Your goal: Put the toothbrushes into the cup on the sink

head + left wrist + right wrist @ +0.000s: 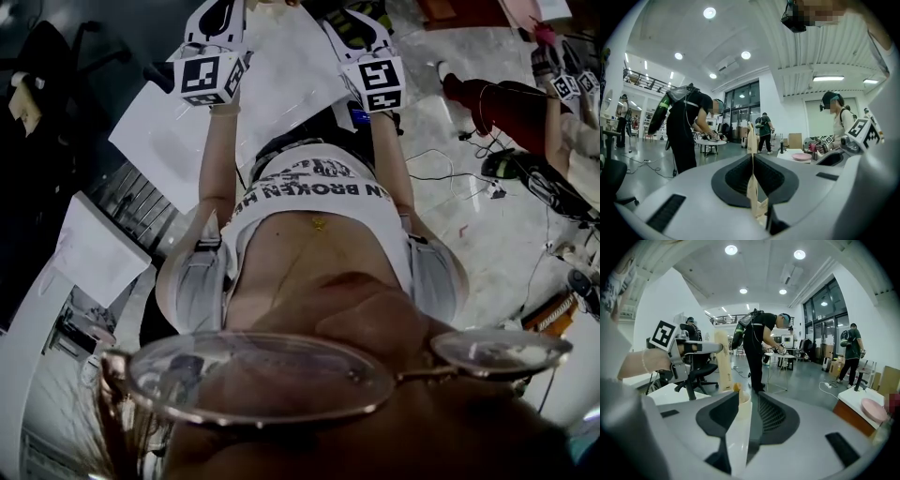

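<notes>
No toothbrush, cup or sink shows in any view. In the head view my own torso and glasses fill the middle, and both arms hold the grippers up and out. The left gripper [214, 58] and right gripper [371, 67] sit side by side near the top edge, their tips cut off. In the left gripper view, my left gripper [752, 137] has its beige jaws pressed together with nothing between them. The right gripper's marker cube [863, 131] shows at the right. In the right gripper view, my right gripper [742, 397] also stands shut and empty, with the left gripper's beige jaw [723, 363] beside it.
A large hall lies around me. A person in black [759, 341] bends over a round table [711, 142]. An office chair [697, 370] stands at the left. A white table holds a pink plate [802, 156]. Another person with grippers [838, 117] stands near. Cables [448, 175] lie on the floor.
</notes>
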Tool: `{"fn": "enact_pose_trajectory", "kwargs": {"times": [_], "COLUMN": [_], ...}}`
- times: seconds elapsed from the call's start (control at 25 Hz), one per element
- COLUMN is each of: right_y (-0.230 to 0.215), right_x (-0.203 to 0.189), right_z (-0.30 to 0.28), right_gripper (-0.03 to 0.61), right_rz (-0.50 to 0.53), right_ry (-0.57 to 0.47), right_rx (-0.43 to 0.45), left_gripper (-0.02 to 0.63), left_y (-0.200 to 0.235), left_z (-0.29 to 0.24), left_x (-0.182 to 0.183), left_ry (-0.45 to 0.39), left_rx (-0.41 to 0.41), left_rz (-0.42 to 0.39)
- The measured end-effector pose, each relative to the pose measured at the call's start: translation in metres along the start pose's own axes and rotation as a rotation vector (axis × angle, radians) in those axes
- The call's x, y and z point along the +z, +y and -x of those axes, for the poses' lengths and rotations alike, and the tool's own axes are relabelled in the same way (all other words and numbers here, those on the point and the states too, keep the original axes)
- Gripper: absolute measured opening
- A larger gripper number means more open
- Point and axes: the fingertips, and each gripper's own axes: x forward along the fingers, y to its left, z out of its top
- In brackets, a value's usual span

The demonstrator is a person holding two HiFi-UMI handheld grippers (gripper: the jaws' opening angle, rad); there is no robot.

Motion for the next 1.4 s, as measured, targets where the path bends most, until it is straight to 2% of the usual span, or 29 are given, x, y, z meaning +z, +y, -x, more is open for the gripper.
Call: {"fn": "enact_pose_trajectory", "kwargs": {"times": [0.28, 0.48, 0.64, 0.92, 1.4], "right_y": [-0.003, -0.005, -0.002, -0.006, 0.000], "right_x": [-0.006, -0.010, -0.016, -0.020, -0.018], "right_z": [0.008, 0.008, 0.016, 0.002, 0.001], "right_gripper": [0.133, 0.133, 0.133, 0.133, 0.133], "right_rz": [-0.018, -0.031, -0.039, -0.056, -0.056], "right_ry": [0.023, 0.036, 0.039, 0.056, 0.049], "right_rx": [-0.016, -0.025, -0.029, -0.031, -0.022], "left_gripper": [0.023, 0.023, 0.023, 0.023, 0.026], "left_y": [0.003, 0.004, -0.008, -0.003, -0.013], "left_z": [-0.030, -0.052, -0.057, -0.062, -0.055], "left_x": [-0.012, -0.045, -0.081, -0.127, -0.133], "left_ry": [0.006, 0.034, 0.088, 0.189, 0.207], "left_rx": [-0.010, -0.017, -0.035, -0.048, -0.100], "left_rz": [-0.022, -0.063, -0.077, -0.008, 0.061]}}
